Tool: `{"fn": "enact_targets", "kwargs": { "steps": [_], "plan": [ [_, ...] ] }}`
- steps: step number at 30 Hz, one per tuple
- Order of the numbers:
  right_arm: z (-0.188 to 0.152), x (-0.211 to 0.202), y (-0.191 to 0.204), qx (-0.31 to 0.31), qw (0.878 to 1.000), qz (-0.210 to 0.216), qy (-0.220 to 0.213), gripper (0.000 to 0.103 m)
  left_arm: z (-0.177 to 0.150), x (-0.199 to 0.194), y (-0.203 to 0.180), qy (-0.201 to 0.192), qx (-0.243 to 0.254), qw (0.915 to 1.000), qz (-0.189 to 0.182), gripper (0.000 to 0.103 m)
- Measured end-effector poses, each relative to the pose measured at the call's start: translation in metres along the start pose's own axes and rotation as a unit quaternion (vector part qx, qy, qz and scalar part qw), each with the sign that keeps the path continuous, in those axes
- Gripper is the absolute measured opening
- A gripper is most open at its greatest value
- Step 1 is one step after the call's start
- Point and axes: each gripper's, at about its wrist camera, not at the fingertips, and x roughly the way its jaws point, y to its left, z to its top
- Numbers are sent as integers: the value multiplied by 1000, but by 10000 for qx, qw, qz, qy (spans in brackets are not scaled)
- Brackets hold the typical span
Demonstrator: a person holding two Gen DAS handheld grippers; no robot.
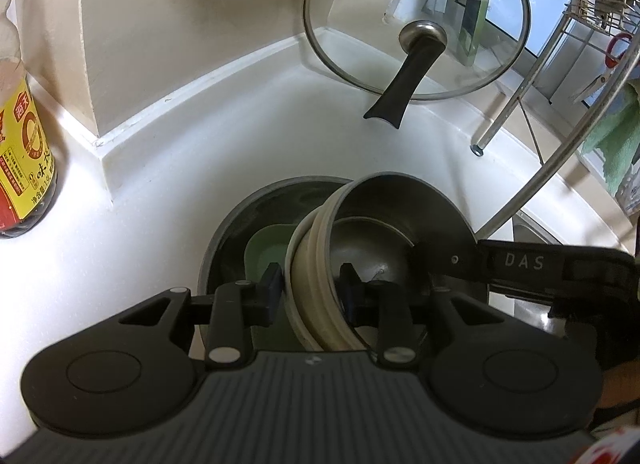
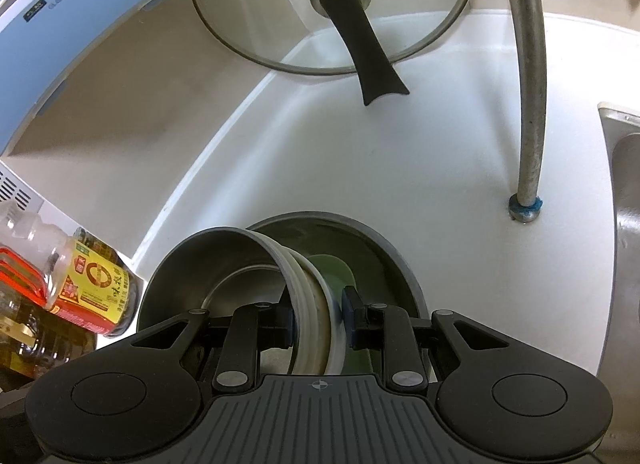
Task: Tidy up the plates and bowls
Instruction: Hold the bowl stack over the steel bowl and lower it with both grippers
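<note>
A stack of nested bowls (image 1: 316, 284), metal on the inside and cream-rimmed outside, is held over a large dark grey plate (image 1: 232, 223) on the white counter. A green dish (image 1: 268, 248) lies on that plate under the stack. My left gripper (image 1: 310, 284) is shut on the stack's near rim. The right gripper's arm (image 1: 520, 264) shows at the right, reaching the stack's far side. In the right wrist view my right gripper (image 2: 320, 322) is shut on the rims of the same stack (image 2: 308, 312), above the green dish (image 2: 336, 268) and the grey plate (image 2: 384, 248).
A glass pot lid (image 1: 416, 23) with a black handle leans against the back wall, also in the right wrist view (image 2: 332, 3). A sauce bottle (image 1: 24, 143) stands at left. A dish-rack leg (image 2: 528, 103) and the sink edge (image 2: 624, 183) are at right.
</note>
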Motion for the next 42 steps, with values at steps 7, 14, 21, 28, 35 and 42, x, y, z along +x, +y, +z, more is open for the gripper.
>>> {"fn": "enact_targets", "kwargs": {
  "steps": [7, 14, 21, 28, 35, 42],
  "plan": [
    [6, 2, 0, -88, 9999, 12, 118, 24, 0, 1, 2, 4, -58, 10000, -24, 28],
    [6, 3, -3, -1, 9999, 46, 123, 24, 0, 0, 2, 2, -30, 10000, -58, 29],
    [5, 2, -5, -19, 9999, 88, 94, 24, 0, 0, 2, -36, 46, 10000, -41, 29],
    [4, -3, -4, -111, 9998, 137, 14, 24, 3, -9, -1, -247, 188, 9995, 4, 29],
    [-1, -20, -6, -173, 9993, 286, -186, 24, 2, -21, 1, -328, 311, 9988, -163, 27],
    [-11, -30, -15, -37, 9981, 541, -281, 24, -2, -23, 3, -276, 286, 9987, -309, 17]
  ]
}}
